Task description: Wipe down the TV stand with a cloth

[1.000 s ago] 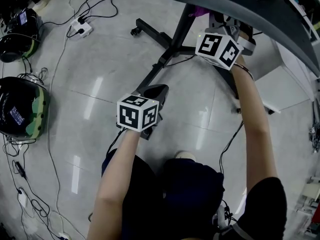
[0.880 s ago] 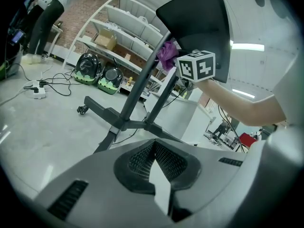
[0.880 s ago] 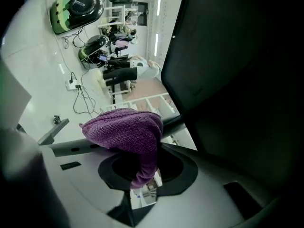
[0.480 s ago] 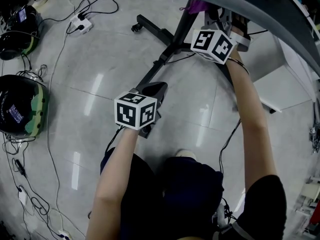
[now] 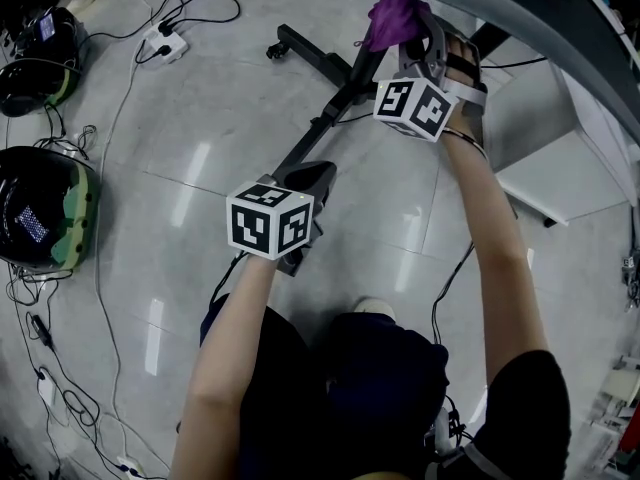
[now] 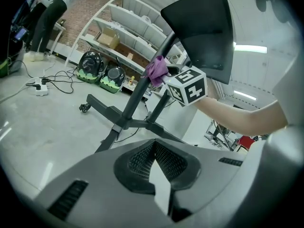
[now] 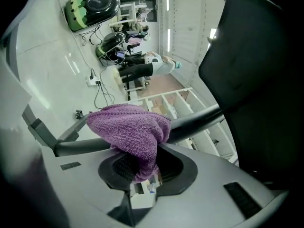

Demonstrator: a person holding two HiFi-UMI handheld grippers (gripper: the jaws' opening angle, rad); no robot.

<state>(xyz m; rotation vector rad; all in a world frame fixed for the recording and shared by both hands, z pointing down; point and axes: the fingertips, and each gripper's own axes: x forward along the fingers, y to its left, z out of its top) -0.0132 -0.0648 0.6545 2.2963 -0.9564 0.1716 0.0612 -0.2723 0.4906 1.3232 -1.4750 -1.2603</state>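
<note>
**Against the TV stand (image 5: pixel 346 88), a purple cloth (image 7: pixel 130 129)**

High on the stand's black pole, the right hand-held gripper (image 7: pixel 142 175) pinches the cloth, which drapes against the pole. The left hand-held gripper (image 6: pixel 154 167) is lower, over a base leg, its jaws together with nothing between them.

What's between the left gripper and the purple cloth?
In the left gripper view, only the TV stand, its black pole and legs, stands between the left gripper and the purple cloth, over shiny floor.

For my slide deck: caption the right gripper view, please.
Right gripper holds a purple cloth over the TV stand's pole.
</note>
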